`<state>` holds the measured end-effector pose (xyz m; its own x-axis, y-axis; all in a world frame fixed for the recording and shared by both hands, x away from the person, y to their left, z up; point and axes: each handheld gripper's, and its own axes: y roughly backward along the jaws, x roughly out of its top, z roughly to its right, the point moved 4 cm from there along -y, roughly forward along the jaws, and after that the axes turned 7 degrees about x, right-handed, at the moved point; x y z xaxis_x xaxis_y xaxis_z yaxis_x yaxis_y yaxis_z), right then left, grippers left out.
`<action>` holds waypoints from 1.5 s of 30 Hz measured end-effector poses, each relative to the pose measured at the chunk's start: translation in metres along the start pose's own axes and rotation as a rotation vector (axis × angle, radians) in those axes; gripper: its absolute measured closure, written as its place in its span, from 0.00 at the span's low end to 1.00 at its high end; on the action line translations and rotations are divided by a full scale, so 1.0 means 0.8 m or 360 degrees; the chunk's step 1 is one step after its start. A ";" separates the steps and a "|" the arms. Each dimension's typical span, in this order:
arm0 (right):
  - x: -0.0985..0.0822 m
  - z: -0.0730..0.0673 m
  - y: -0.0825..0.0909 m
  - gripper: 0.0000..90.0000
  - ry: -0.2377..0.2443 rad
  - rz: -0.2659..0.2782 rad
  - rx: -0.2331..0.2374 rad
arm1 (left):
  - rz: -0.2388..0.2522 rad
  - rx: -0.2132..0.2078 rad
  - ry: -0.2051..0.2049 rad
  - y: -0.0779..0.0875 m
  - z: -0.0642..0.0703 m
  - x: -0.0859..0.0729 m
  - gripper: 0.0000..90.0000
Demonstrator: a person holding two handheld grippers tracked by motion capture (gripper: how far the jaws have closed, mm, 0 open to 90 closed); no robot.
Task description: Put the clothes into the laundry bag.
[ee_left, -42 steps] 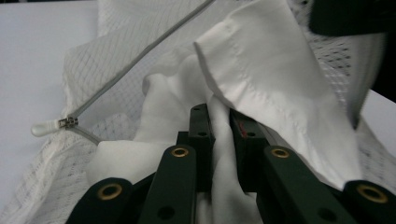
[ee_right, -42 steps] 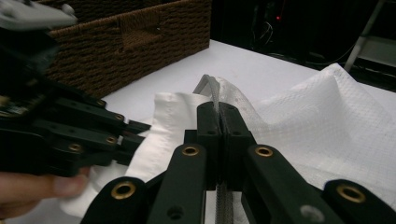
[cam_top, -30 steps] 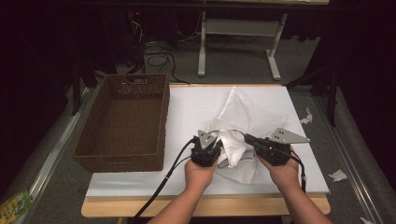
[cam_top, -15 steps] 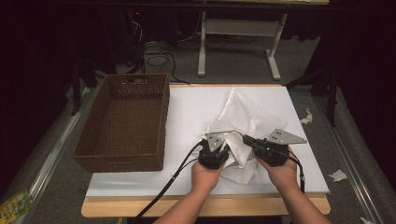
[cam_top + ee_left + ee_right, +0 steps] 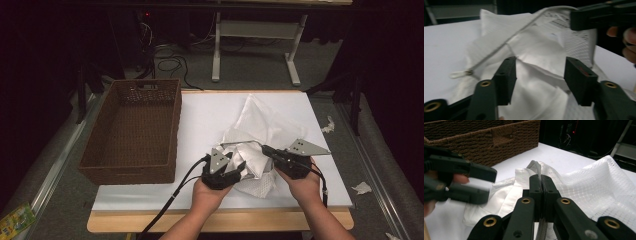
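With my right gripper [image 5: 541,185] pinching the zippered edge of the white mesh bag [image 5: 260,125] near the table's [image 5: 210,112] near-right edge, I should bring my spread left gripper [image 5: 539,75] squarely over the white cloth [image 5: 536,82] before closing, judging by its wide-open jaws.

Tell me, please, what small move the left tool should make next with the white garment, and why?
Probably close the left tool on the white garment: its jaws stand open around a fold, while the right tool is shut on the mesh bag's zipper edge, holding it up.
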<state>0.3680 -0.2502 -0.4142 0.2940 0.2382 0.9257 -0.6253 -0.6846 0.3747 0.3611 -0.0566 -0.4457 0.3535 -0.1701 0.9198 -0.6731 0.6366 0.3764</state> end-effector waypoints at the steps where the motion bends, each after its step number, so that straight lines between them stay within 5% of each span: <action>1: 0.000 0.000 0.000 0.99 0.0000 0.0000 0.0000 | 0.0000 0.0000 0.0000 0.000 0.000 0.000 0.43; 4: 0.000 0.000 0.001 0.99 0.0007 0.0000 -0.0001 | -0.0120 -0.0126 -0.0035 -0.021 0.028 -0.012 0.35; 7: 0.000 0.000 0.002 0.99 -0.0007 -0.0001 -0.0001 | -0.0218 -0.0169 -0.0027 -0.032 0.040 -0.022 0.38; 8: 0.000 0.000 0.002 0.99 -0.0008 0.0000 0.0000 | -0.0259 -0.0164 -0.0036 -0.036 0.043 -0.026 0.47; 9: 0.000 0.001 0.003 0.99 0.0002 0.0001 -0.0002 | -0.0274 -0.0145 -0.0050 -0.039 0.045 -0.028 0.66; 10: 0.000 0.001 0.003 0.99 0.0002 0.0001 -0.0002 | -0.0279 -0.0124 -0.0069 -0.041 0.045 -0.030 0.66; 12: 0.000 0.001 0.004 0.99 -0.0007 0.0004 -0.0002 | -0.0288 -0.0069 -0.0078 -0.045 0.040 -0.031 0.89; 14: 0.001 0.001 0.004 0.99 0.0001 0.0009 -0.0002 | -0.0248 -0.0033 -0.0076 -0.043 0.035 -0.024 0.97; 19: 0.001 0.001 0.005 0.99 0.0000 0.0012 0.0000 | -0.0130 0.0025 0.0007 -0.047 0.025 0.006 0.98; 25: 0.001 0.002 0.006 0.99 -0.0002 0.0015 -0.0005 | -0.0161 0.0045 -0.0060 -0.083 0.036 0.011 0.98; 29: 0.000 0.003 0.008 0.99 -0.0015 0.0019 0.0005 | -0.0242 0.0022 -0.0043 -0.103 0.040 -0.001 0.89; 31: -0.002 0.004 0.011 0.99 -0.0011 0.0022 -0.0001 | -0.0210 -0.0044 -0.0070 -0.089 0.041 -0.004 0.73; 36: -0.003 0.005 0.012 0.99 -0.0020 0.0015 0.0000 | -0.0139 -0.0060 -0.0077 -0.055 0.032 -0.001 0.49; 38: -0.003 0.003 0.012 0.99 -0.0010 0.0013 -0.0001 | -0.0119 -0.0054 -0.0081 -0.024 0.016 -0.004 0.43; 41: -0.003 0.002 0.012 0.99 -0.0021 0.0014 0.0000 | -0.0076 -0.0041 -0.0079 -0.004 0.001 -0.010 0.38; 45: -0.003 0.000 0.012 0.99 0.0000 0.0013 -0.0007 | -0.0078 0.0073 -0.0076 0.021 -0.039 -0.037 0.20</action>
<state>0.3615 -0.2574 -0.4131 0.2887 0.2327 0.9287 -0.6307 -0.6835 0.3674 0.3597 -0.0170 -0.4699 0.3557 -0.2367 0.9041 -0.6853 0.5917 0.4245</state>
